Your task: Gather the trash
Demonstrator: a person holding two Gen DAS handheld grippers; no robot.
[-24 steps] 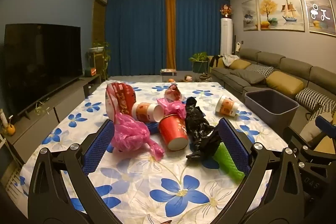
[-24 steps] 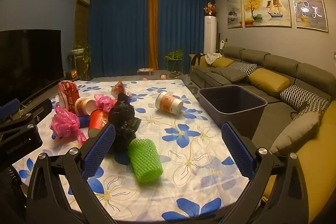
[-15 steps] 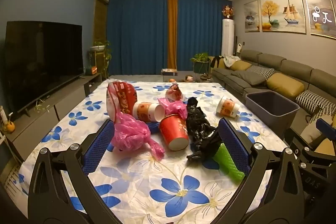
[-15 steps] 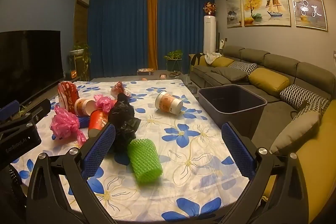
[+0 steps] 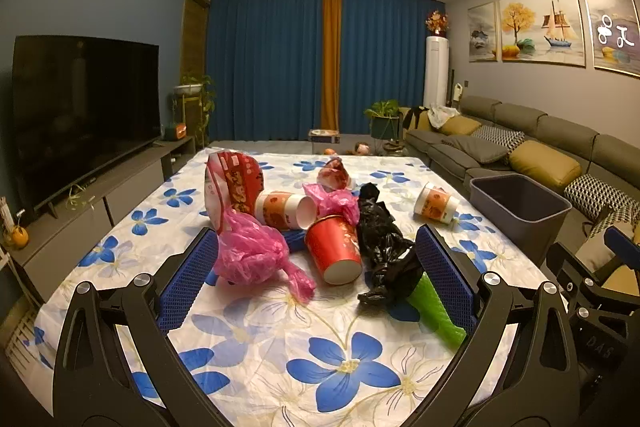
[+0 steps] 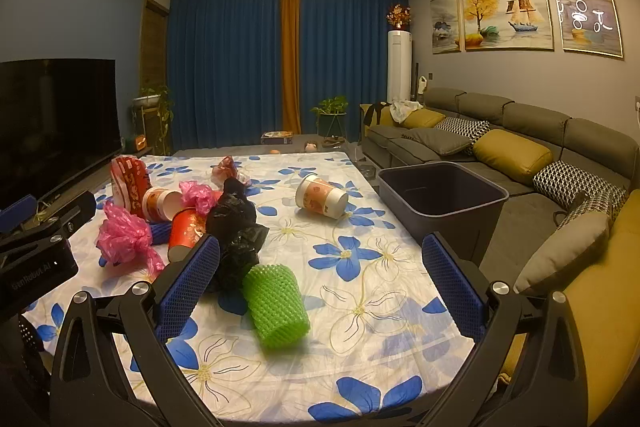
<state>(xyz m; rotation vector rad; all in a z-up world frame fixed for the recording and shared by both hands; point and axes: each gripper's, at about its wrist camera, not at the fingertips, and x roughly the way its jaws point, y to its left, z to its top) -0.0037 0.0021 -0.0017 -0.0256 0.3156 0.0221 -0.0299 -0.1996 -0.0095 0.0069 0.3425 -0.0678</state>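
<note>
I held my left hand-held gripper (image 5: 316, 279) and right hand-held gripper (image 6: 320, 283) wide open, both empty, above the tabletop (image 6: 360, 367); the green foam net (image 6: 276, 307) probably lay nearest the dark bin (image 6: 440, 203).

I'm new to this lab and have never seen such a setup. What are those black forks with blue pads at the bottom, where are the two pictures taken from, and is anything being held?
The black forks are two hand-held grippers, one in each of a person's hands, each with a wide-angle camera looking forward along its fingers. One picture is from the left gripper, the other from the right gripper. Both are open and hold nothing.

On the flowered tablecloth lies trash: a pink plastic bag, a red paper cup, a crumpled black bag, a green foam net sleeve, a paper cup on its side and a red snack bag. Beside the table stands a dark bin, which appears empty.
</note>
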